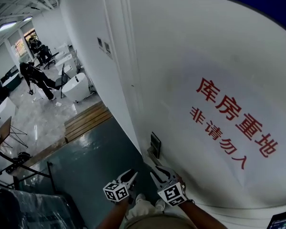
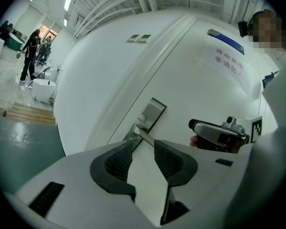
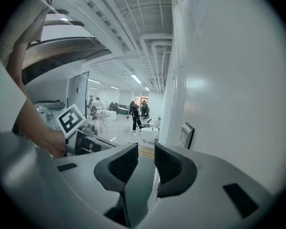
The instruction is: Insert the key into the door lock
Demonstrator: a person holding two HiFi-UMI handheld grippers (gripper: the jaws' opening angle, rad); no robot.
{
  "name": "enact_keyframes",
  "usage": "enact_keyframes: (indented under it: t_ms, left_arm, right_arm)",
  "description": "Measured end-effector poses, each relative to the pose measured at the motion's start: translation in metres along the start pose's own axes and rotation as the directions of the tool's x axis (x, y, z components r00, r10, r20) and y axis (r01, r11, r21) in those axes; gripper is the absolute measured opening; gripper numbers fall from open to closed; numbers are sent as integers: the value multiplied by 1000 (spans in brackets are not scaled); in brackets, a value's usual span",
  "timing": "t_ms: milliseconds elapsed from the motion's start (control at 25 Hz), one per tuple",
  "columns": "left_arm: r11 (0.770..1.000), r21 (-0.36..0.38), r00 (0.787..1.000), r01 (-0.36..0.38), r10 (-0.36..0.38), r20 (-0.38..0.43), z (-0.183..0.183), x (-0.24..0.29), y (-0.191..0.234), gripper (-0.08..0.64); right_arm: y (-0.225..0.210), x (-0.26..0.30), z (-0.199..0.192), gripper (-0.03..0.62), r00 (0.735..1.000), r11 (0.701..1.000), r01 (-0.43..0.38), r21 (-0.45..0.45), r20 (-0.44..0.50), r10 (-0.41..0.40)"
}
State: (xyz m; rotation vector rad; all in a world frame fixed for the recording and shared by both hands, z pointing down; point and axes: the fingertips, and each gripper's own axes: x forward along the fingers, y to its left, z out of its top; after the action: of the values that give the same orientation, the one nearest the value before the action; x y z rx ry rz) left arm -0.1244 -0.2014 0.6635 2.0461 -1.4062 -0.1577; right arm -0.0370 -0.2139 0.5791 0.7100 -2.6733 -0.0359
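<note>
The white door carries red characters. Its silver lock plate sits low on the door's left edge. In the left gripper view the lock plate has a lever handle that sticks out toward me. My left gripper points at it from a short way off, open, with nothing between its fingers. My right gripper is beside the door with the lock plate just ahead on its right, jaws slightly apart and empty. In the head view the left gripper and the right gripper sit side by side below the lock. No key shows in any view.
The white wall left of the door frame holds switches. Beyond it is an open office with a person and a white seat. A wooden step borders the dark green floor. A black frame stands at lower left.
</note>
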Motion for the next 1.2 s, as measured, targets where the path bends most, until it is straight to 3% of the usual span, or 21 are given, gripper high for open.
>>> enact_keyframes:
  t_ms: [160, 720, 1200]
  left_arm:
    - [998, 53, 999, -31, 30, 21, 1, -18, -10, 150]
    - [986, 111, 988, -127, 115, 106, 11, -99, -22, 149]
    - [976, 70, 966, -207, 192, 175, -8, -226, -17, 149]
  right_arm:
    - [6, -10, -5, 95, 1000, 999, -5, 34, 18, 4]
    - [44, -12, 6, 95, 997, 997, -32, 73, 66, 27]
    - [160, -5, 27, 95, 986, 987, -149, 52, 87, 144]
